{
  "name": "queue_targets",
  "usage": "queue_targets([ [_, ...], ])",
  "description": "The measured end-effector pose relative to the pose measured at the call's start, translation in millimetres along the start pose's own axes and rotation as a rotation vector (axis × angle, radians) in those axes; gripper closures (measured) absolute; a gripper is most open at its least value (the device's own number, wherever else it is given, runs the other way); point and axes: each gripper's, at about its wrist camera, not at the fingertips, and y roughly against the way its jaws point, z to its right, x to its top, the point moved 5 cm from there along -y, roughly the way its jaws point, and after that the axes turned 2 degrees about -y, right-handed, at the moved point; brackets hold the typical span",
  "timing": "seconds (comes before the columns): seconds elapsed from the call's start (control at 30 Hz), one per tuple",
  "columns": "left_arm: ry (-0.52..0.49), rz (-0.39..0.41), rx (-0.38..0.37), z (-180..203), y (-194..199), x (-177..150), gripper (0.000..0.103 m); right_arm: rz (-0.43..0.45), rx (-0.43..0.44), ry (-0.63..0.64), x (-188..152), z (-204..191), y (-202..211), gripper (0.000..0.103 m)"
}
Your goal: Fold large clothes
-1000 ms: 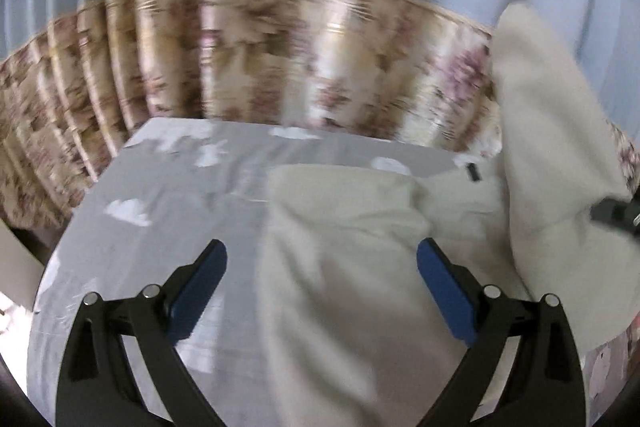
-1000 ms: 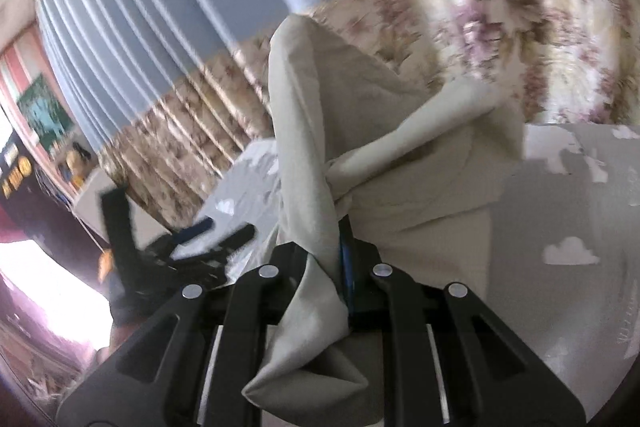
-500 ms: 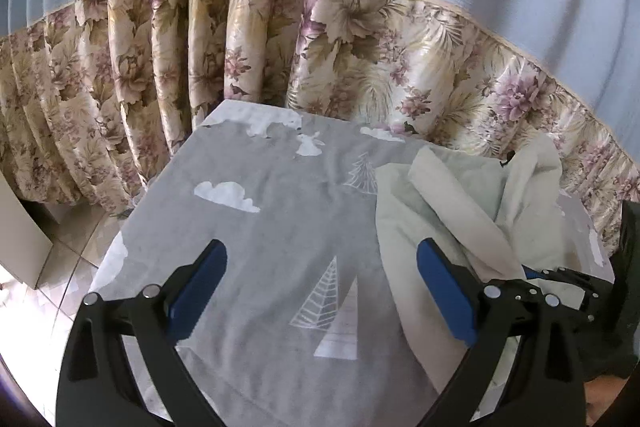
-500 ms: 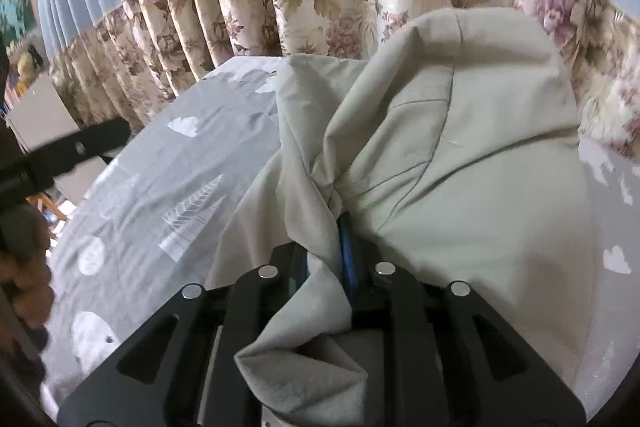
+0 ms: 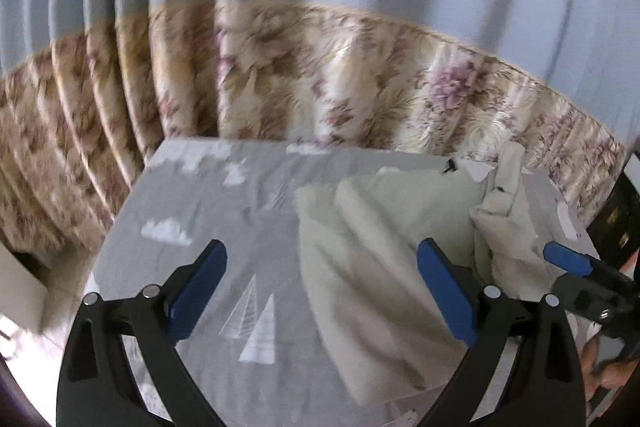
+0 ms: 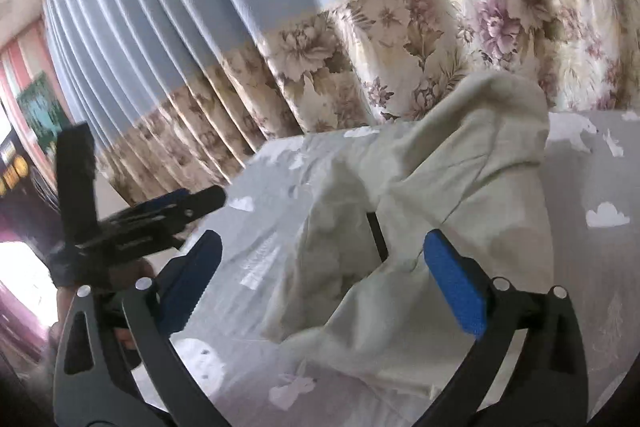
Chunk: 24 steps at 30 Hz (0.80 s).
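- Nearest us, our left gripper (image 5: 322, 291) hangs over the bed with its blue pads spread wide, nothing between them
- Our right gripper (image 6: 320, 279) is likewise spread wide and grips nothing; a fold of the garment (image 6: 460, 195) lies loose in the gap between its pads
- Beneath both, the grey sheet (image 5: 208, 211), printed with white clouds and trees, covers the bed
- On the sheet's right half, seen from the left wrist, the pale cream garment (image 5: 384, 251) lies crumpled, one bunched part raised near the far right corner
- From the right wrist, a peak of the garment stands up toward the far edge, with a dark strap showing under a fold
- Beyond the bed's far edge hangs a curtain (image 6: 400, 47), blue above and floral below
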Motion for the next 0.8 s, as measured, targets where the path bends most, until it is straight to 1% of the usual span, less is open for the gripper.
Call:
queue_targets([
  [0.07, 0.011, 0.017, -0.006, 9.1, 3.6, 9.0, 0.007, 0.037, 0.023, -0.017, 7.2, 7.5, 20.3, 0.003],
  [0.1, 0.024, 0.026, -0.014, 15.7, 6.0, 13.7, 0.007, 0.059, 0.020, -0.018, 10.9, 15.6, 35.1, 0.003],
  [0.17, 0.015, 0.027, -0.030, 35.2, 7.8, 18.4, 0.007, 0.099, 0.015, -0.033, 17.6, 34.8, 61.6, 0.003],
  [0.27, -0.024, 0.004, -0.075, 71.9, 1.4, 21.1, 0.007, 0.168, -0.051, -0.072, 29.6, 82.6, 101.4, 0.003],
  [0.33, -0.087, -0.015, -0.053, 105.3, -10.7, 22.2, 0.007, 0.170, -0.065, -0.137, 32.3, 119.9, 119.5, 0.003],
  [0.4, -0.129, -0.036, -0.061, 130.4, -24.0, 21.5, 0.007, 0.176, -0.082, -0.157, 31.2, 143.2, 131.9, 0.003],
  [0.47, -0.145, -0.081, -0.055, 151.3, -45.0, 21.9, 0.007, 0.173, -0.088, -0.148, 30.7, 152.5, 138.5, 0.003],
  [0.53, -0.154, -0.116, -0.046, 163.4, -62.2, 21.1, 0.007, 0.158, -0.083, -0.142, 28.4, 159.7, 140.8, 0.003],
  [0.57, -0.158, -0.142, -0.029, 169.2, -74.2, 20.1, 0.007, 0.151, -0.083, -0.138, 26.9, 161.2, 141.4, 0.003],
  [0.63, -0.162, -0.158, -0.027, 174.1, -88.4, 17.2, 0.007, 0.135, -0.091, -0.121, 23.3, 162.3, 137.1, 0.003],
  [0.67, -0.151, -0.174, -0.045, 175.4, -93.8, 15.2, 0.016, 0.126, -0.089, -0.112, 22.0, 161.8, 136.6, 0.003],
  [0.7, -0.131, -0.196, -0.068, 175.6, -98.5, 13.6, 0.050, 0.113, -0.092, -0.101, 21.1, 159.9, 132.9, 0.003],
  [0.73, -0.115, -0.217, -0.077, 175.3, -103.8, 12.1, 0.064, 0.107, -0.097, -0.093, 20.2, 157.9, 128.9, 0.003],
  [0.77, -0.111, -0.216, -0.076, 174.2, -105.3, 11.7, 0.074, 0.093, -0.104, -0.075, 19.2, 154.1, 120.6, 0.003],
  [0.8, -0.125, -0.196, -0.076, 173.0, -103.0, 12.6, 0.087, 0.081, -0.107, -0.062, 17.6, 150.5, 115.3, 0.003],
])
